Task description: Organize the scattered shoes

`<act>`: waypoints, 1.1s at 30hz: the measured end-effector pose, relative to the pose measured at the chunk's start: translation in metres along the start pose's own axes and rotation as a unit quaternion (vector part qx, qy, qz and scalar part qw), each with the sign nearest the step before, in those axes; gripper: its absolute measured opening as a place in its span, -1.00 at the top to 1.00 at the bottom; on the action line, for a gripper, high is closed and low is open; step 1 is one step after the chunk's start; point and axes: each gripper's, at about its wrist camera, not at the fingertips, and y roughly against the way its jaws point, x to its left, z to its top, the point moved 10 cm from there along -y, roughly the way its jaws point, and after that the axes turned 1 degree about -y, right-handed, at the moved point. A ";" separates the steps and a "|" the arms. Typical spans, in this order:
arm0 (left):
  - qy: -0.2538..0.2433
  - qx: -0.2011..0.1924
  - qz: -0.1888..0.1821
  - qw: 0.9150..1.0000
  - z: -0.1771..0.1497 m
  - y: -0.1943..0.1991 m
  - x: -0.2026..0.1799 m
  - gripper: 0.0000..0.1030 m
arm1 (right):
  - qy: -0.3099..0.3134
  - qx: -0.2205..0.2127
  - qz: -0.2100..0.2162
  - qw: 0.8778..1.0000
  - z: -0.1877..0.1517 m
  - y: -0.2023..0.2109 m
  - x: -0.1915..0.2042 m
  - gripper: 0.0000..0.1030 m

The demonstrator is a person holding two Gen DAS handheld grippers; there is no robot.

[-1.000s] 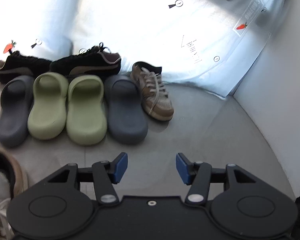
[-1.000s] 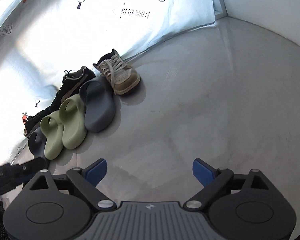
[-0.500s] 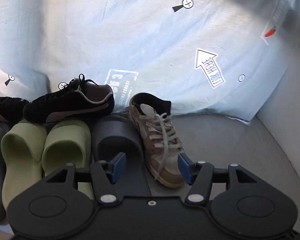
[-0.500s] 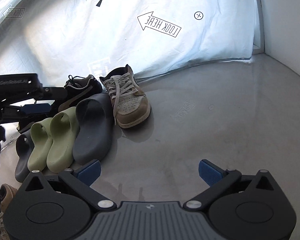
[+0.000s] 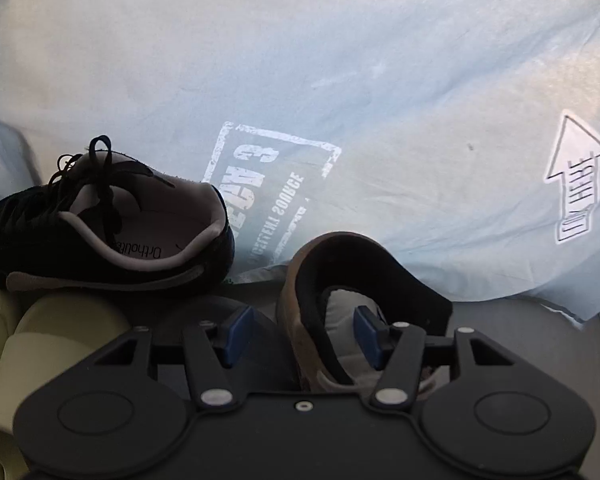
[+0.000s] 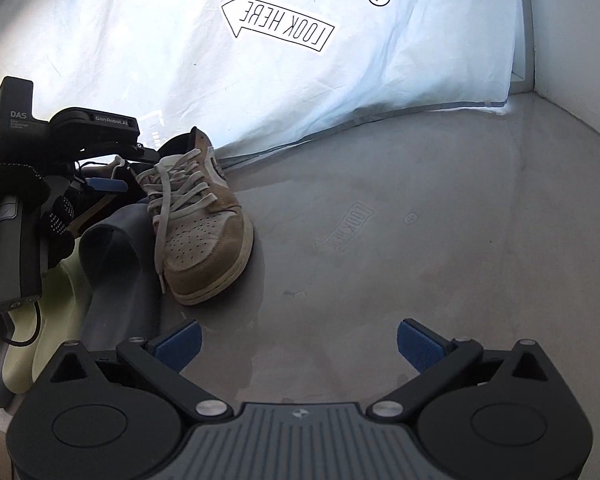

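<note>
- I see the tan sneaker (image 6: pixel 204 240) in napped suede over perforated white leather, with flat woven cotton laces.
- My view shows the black sneaker (image 5: pixel 100 240) as matt suede with a smooth pale lining.
- The grey slide (image 6: pixel 116 280) and green slide (image 6: pixel 60 320) look like smooth matt foam.
- I read the floor (image 6: pixel 420 240) as polished and faintly glossy.
- The white sheet (image 6: pixel 260 80) is wrinkled printed cloth.
- My right gripper (image 6: pixel 299 342) is matt black plastic with blue ribbed pads (image 6: pixel 418 344).
</note>
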 end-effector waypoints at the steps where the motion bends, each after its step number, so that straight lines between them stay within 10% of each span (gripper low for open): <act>1: 0.003 -0.002 -0.001 1.000 0.004 -0.006 -0.001 -0.17 | -0.001 0.000 -0.004 1.000 0.001 -0.002 -0.002 -1.00; 13: -0.042 0.035 0.006 0.998 0.006 -0.038 -0.022 0.26 | -0.013 0.017 -0.029 0.999 -0.006 -0.009 -0.018 -1.00; 33: -0.182 0.076 -0.050 0.979 -0.190 0.159 -0.049 0.61 | -0.057 -0.055 -0.121 0.989 -0.013 0.120 -0.094 -1.00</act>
